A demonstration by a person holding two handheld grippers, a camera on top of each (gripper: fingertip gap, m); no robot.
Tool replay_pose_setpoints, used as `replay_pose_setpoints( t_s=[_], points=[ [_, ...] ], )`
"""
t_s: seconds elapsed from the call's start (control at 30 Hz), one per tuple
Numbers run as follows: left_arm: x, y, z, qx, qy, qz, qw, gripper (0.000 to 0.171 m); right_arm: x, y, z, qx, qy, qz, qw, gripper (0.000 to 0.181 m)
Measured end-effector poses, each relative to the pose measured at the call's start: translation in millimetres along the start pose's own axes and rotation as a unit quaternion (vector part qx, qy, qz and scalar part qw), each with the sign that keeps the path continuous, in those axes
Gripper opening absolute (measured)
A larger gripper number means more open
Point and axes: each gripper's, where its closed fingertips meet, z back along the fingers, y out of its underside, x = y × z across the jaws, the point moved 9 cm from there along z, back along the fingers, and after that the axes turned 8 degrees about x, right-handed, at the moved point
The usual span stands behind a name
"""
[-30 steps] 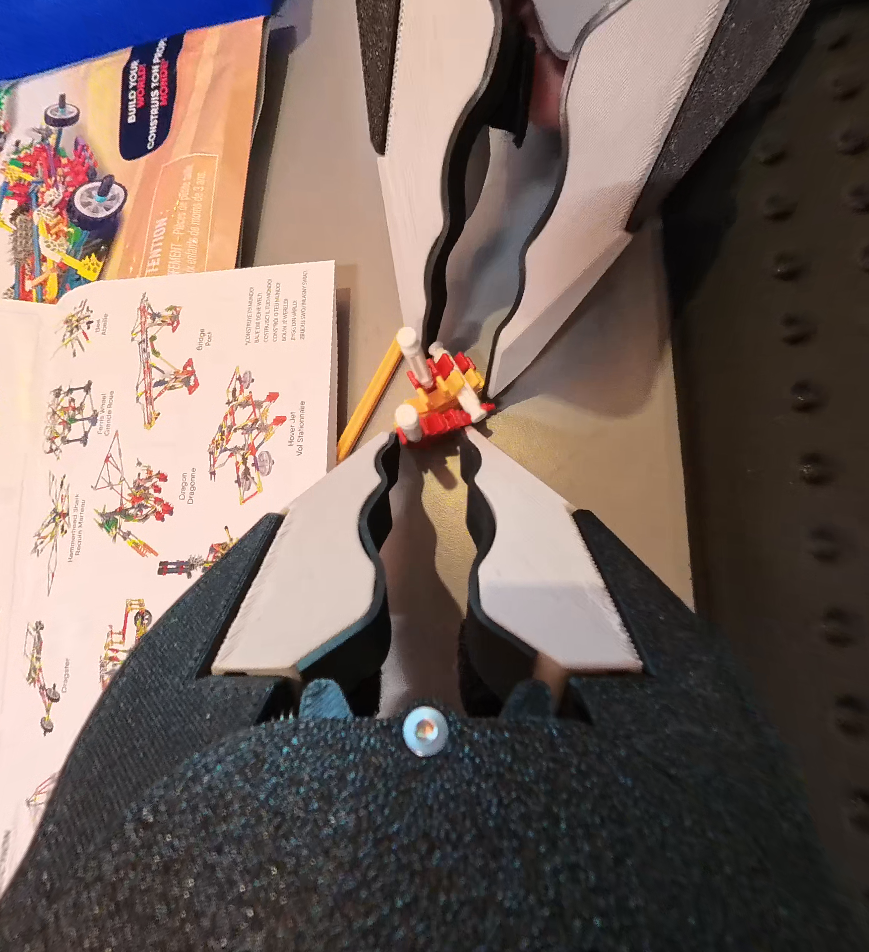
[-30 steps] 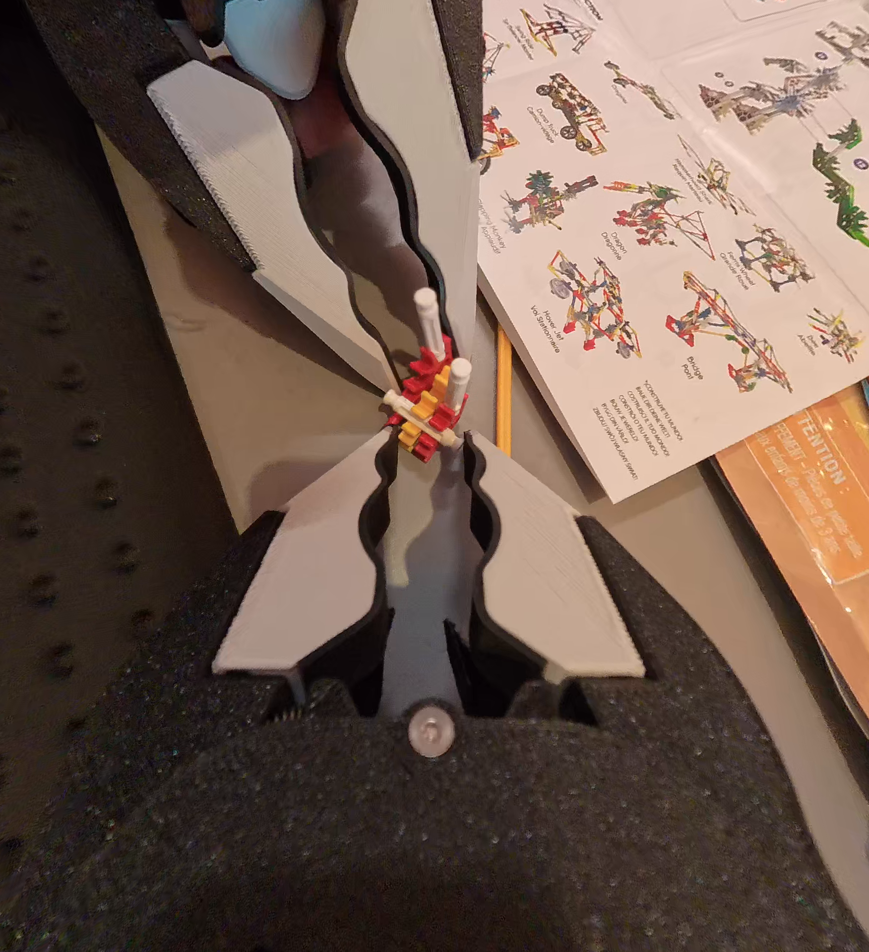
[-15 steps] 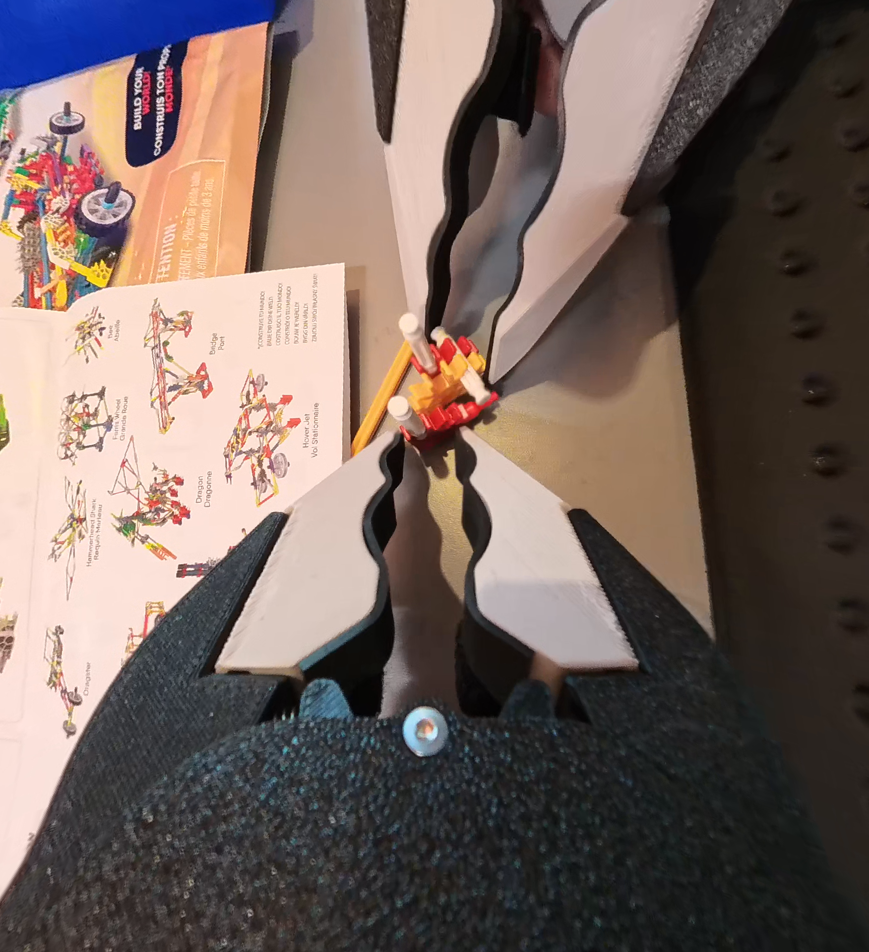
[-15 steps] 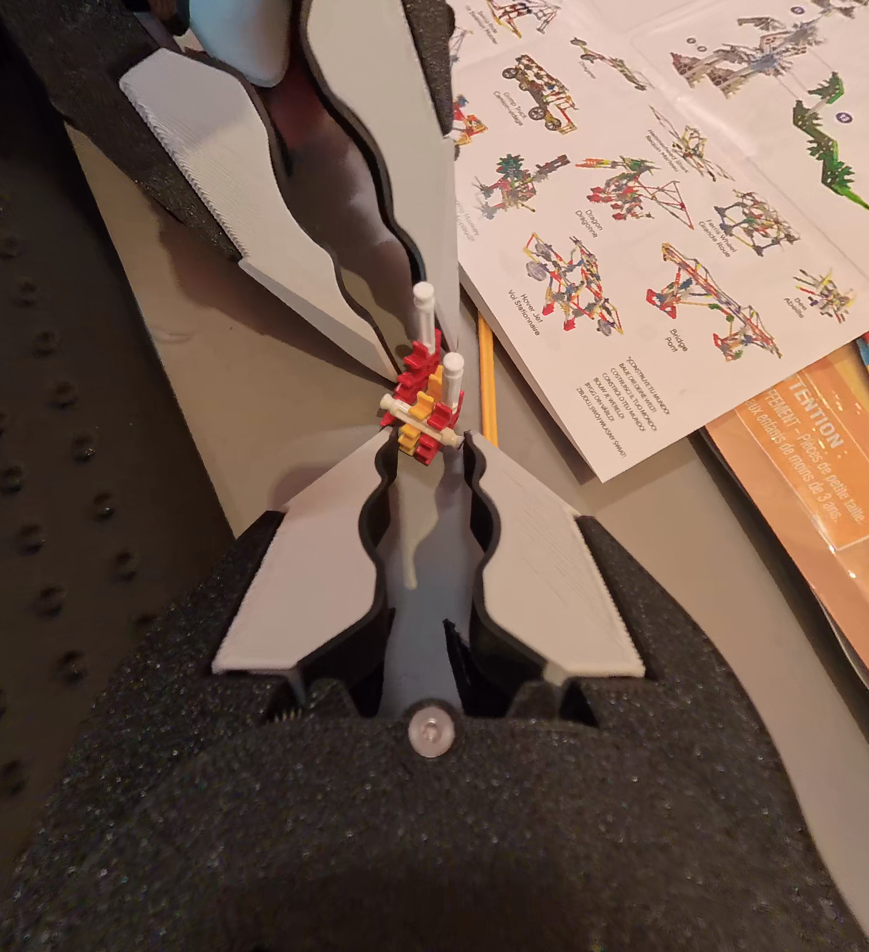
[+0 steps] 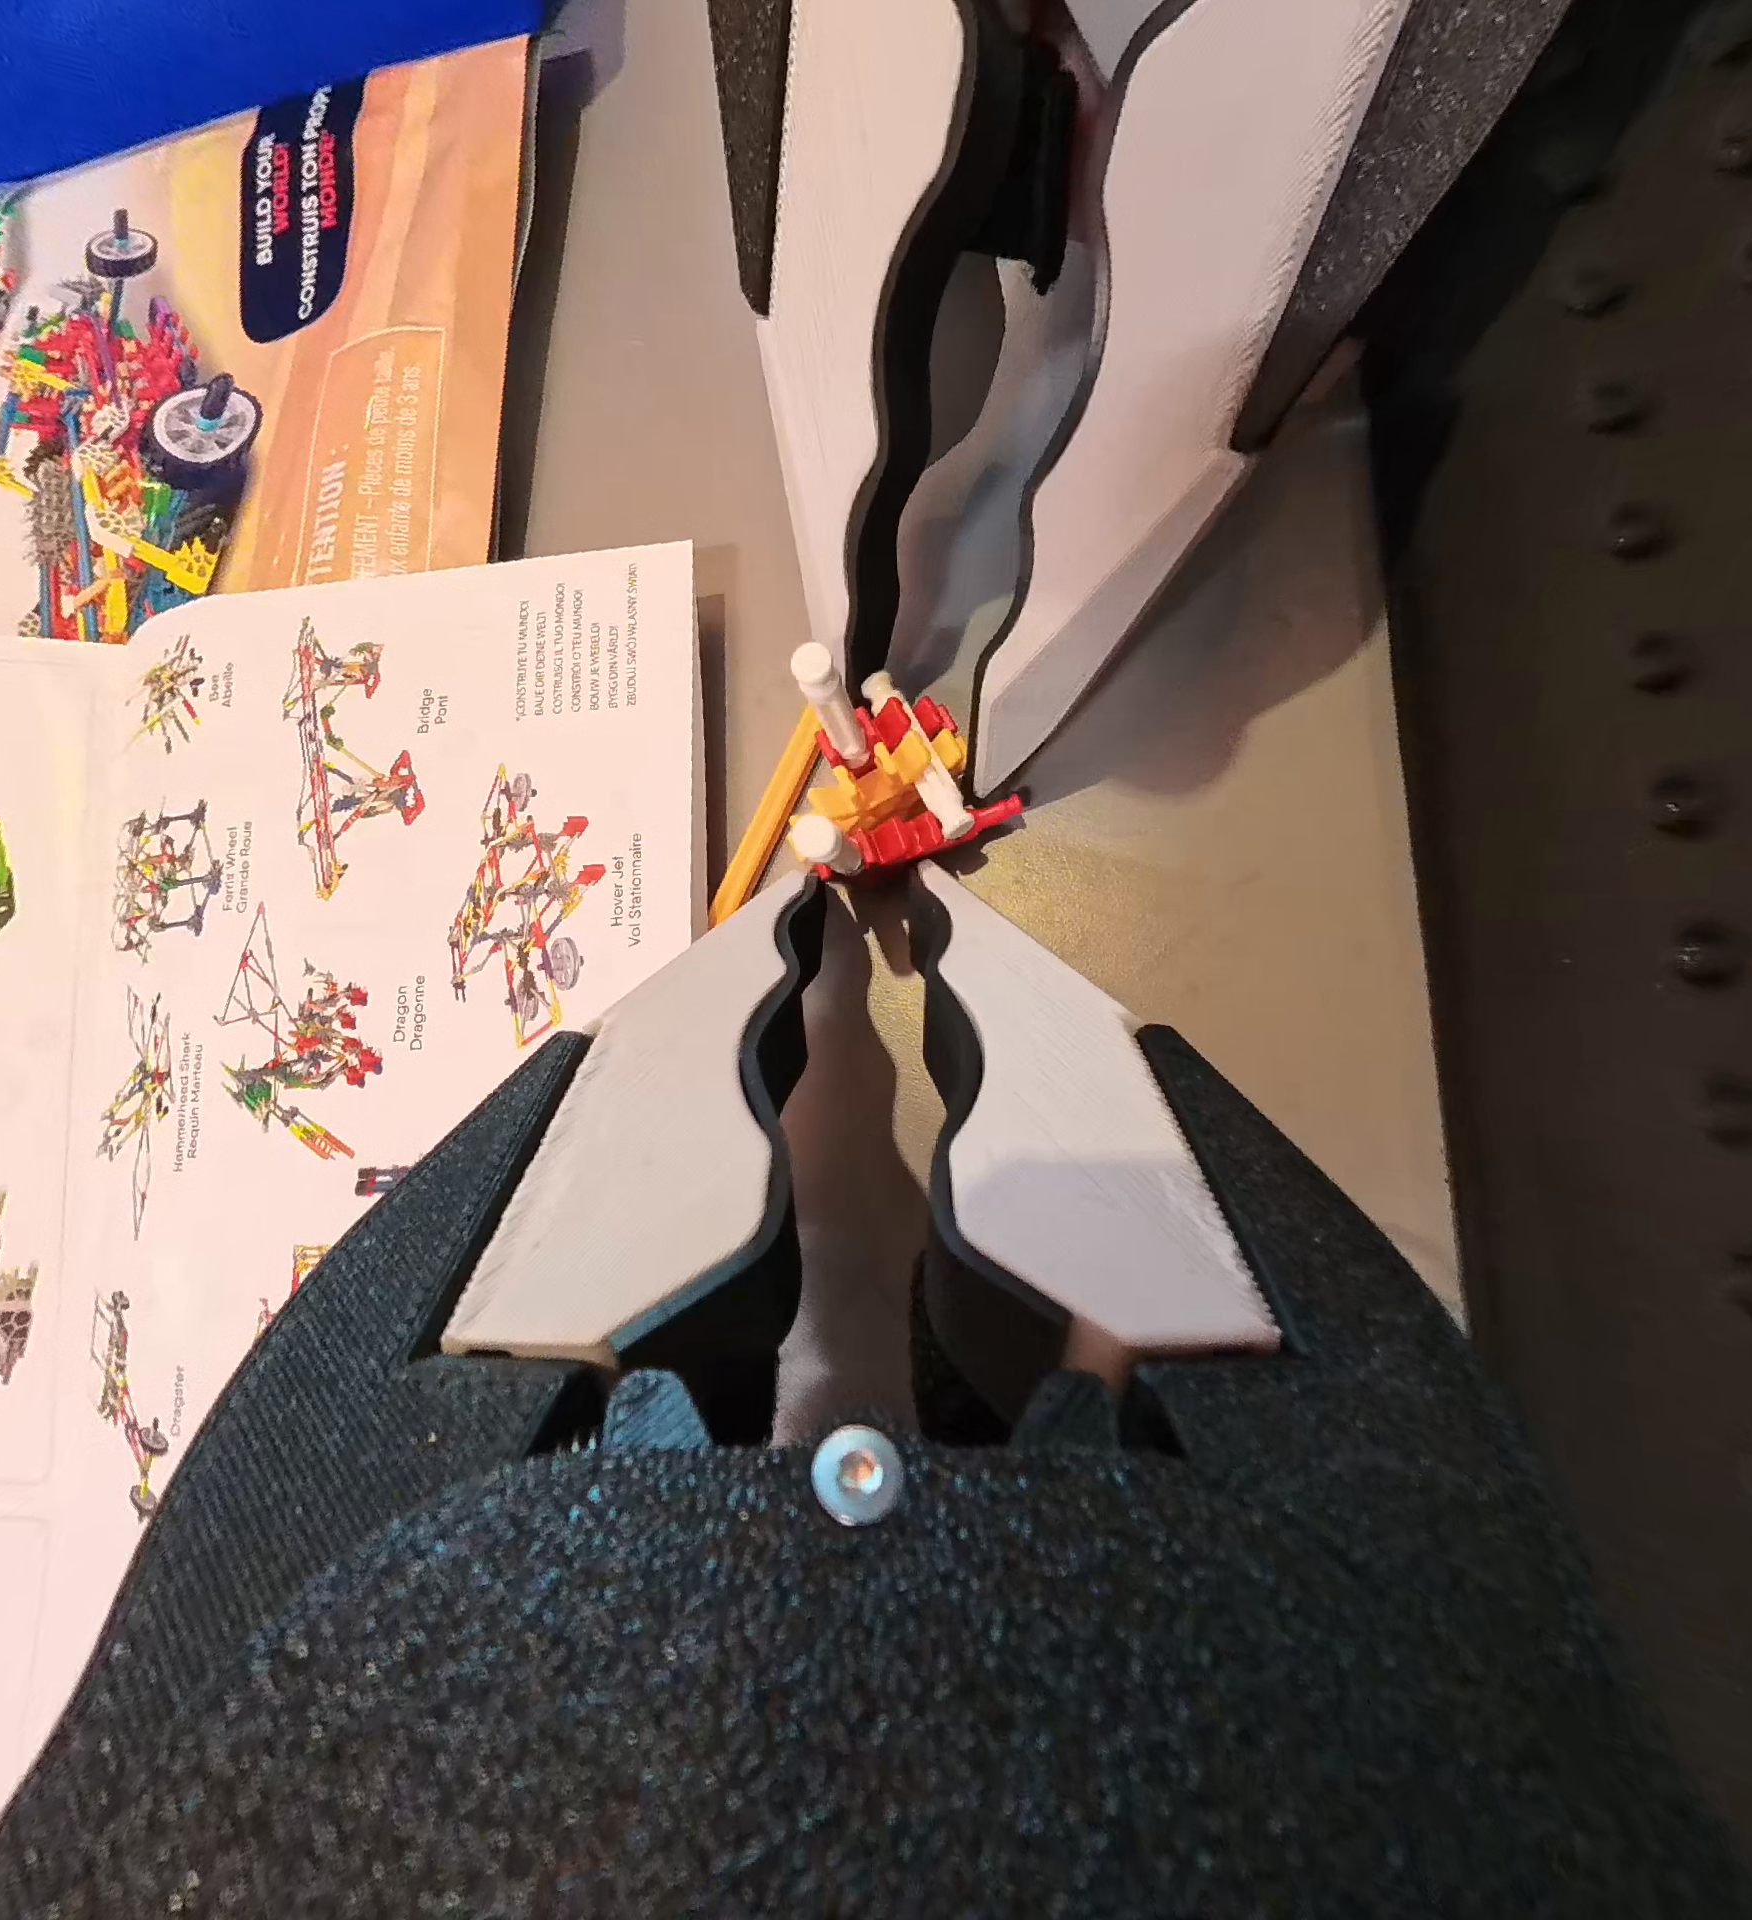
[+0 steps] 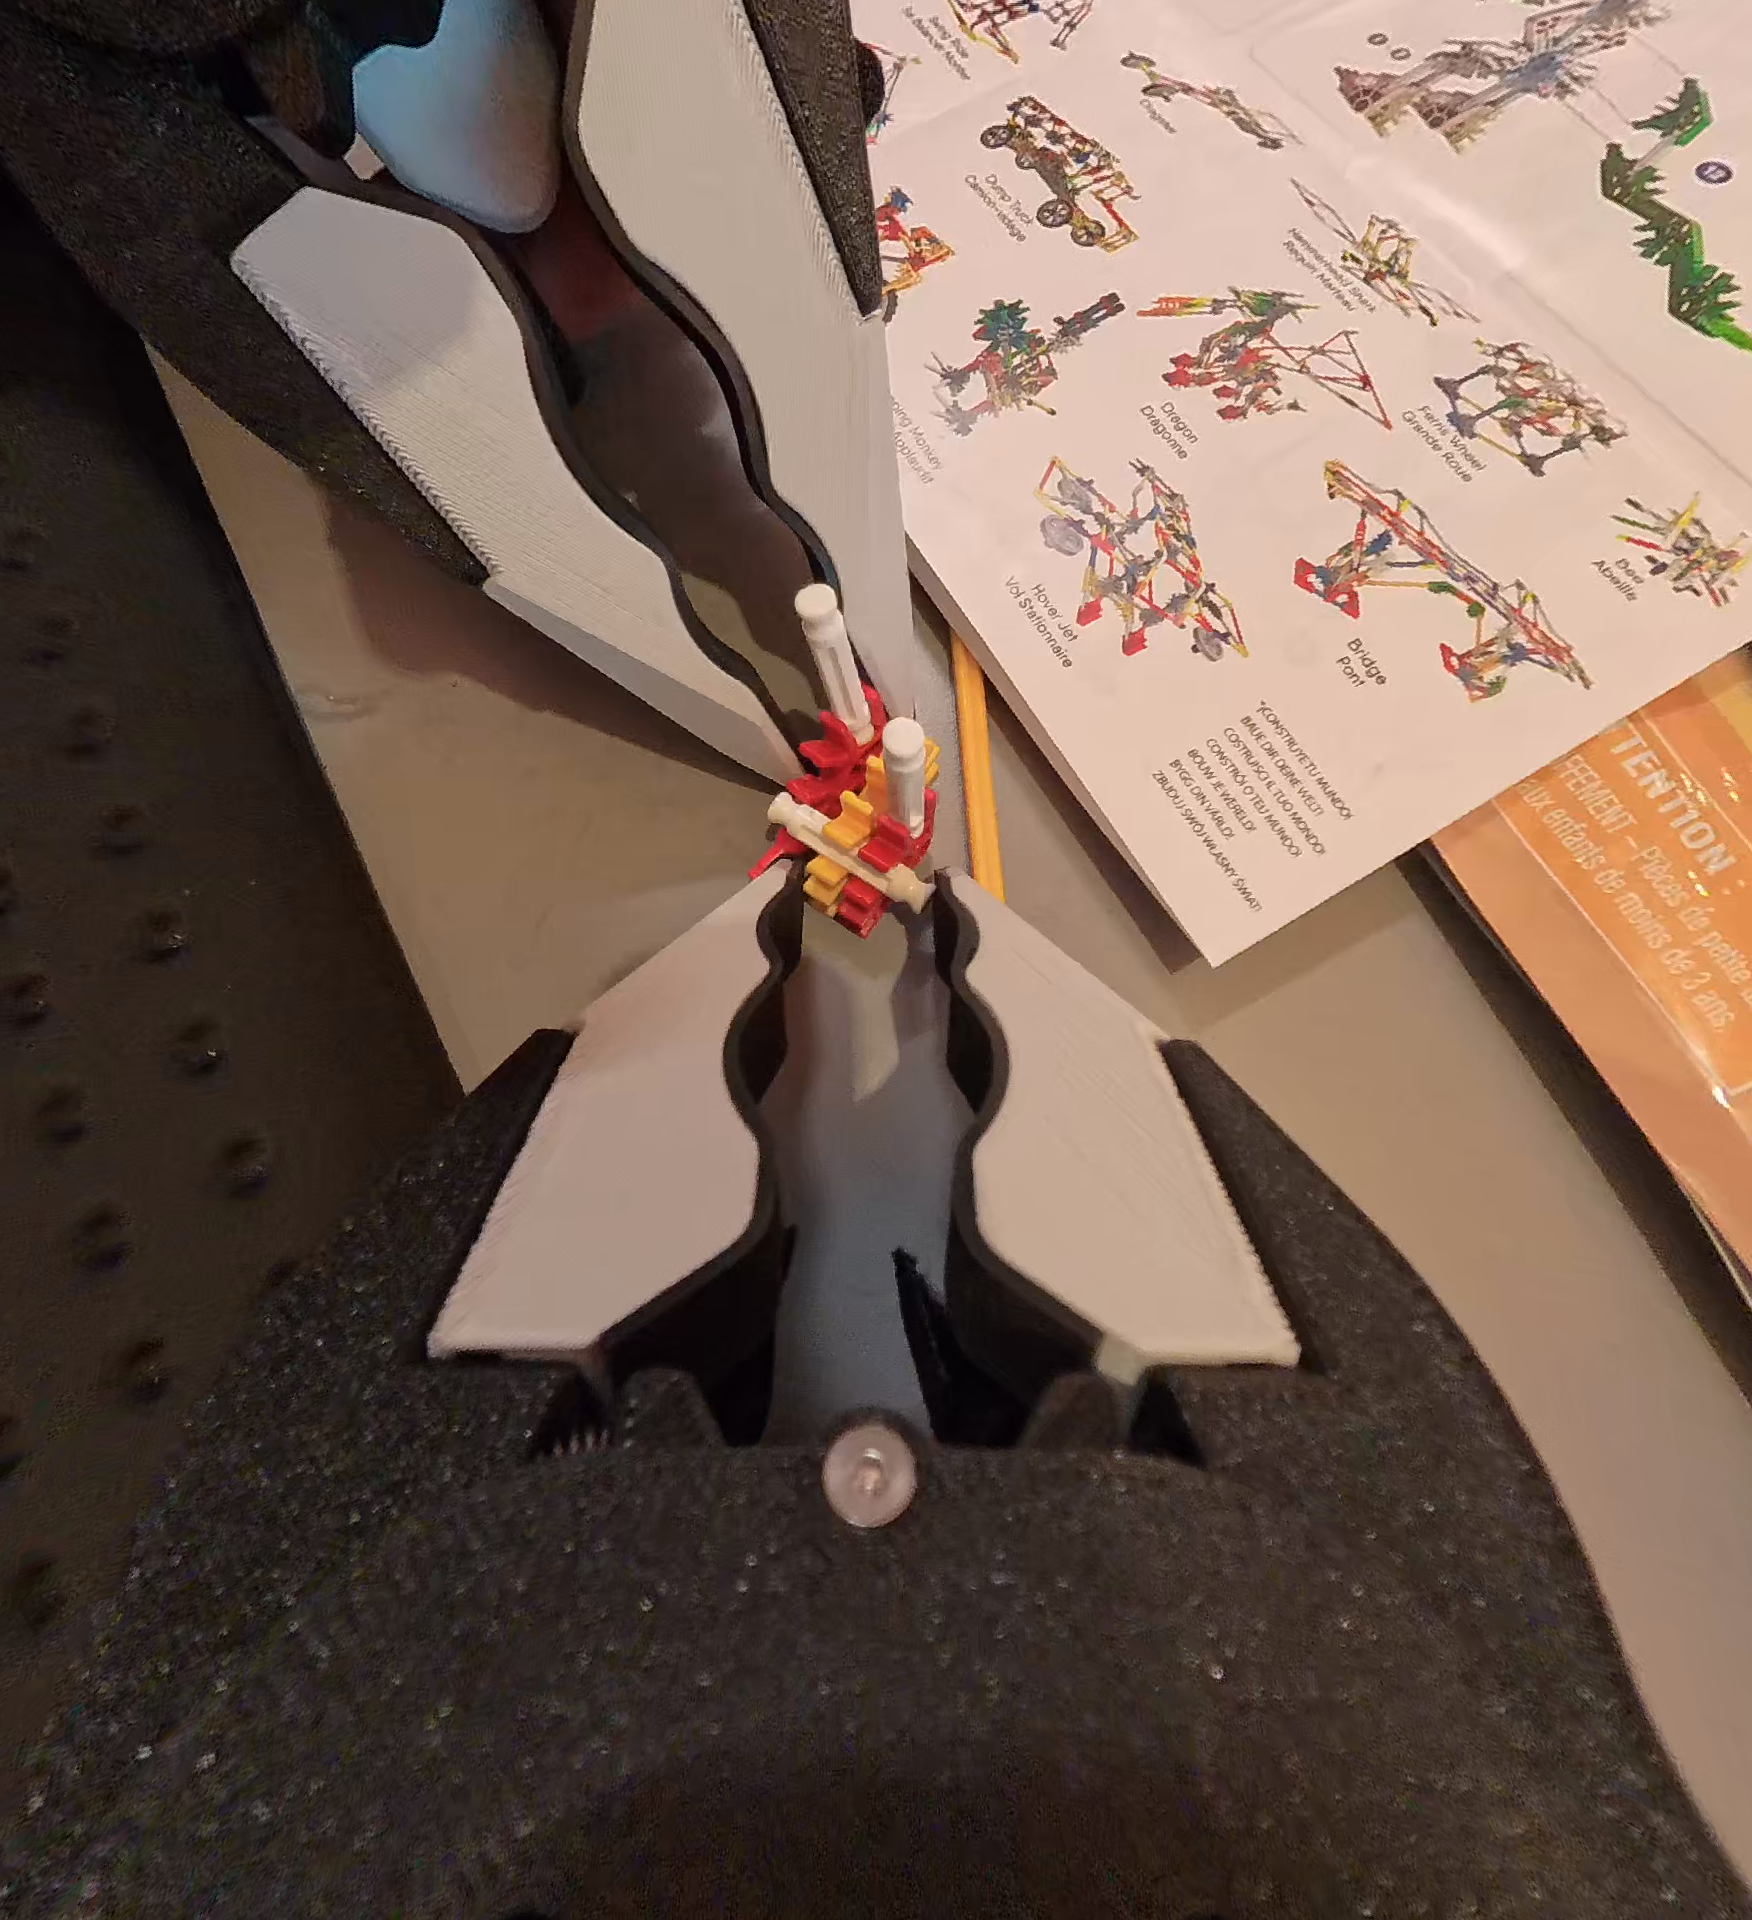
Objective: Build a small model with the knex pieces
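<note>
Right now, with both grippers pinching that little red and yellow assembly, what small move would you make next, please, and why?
Probably lift it slightly: left gripper and right gripper both clamp the red-and-yellow rod-and-connector assembly, low over the grey table, close beside a loose yellow rod.

A smooth grey-tan table top runs up the middle of the left wrist view. Warm light shines on it near the middle of the frame, and dark shadows lie on it there too. At the right side of that view is a black mat with rows of small round bumps. In the right wrist view the same bumpy mat fills the left side.
</note>
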Motion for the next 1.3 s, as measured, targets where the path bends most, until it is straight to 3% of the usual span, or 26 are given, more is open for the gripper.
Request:
replay_pose_setpoints(
  t_s=[1.3],
  points=[
    [2,-4,-3,0.005,0.004,0.003,1.0,0.009,-11,1,5,-0.02,-0.037,-0.04,0.998,0.024]
  ],
)
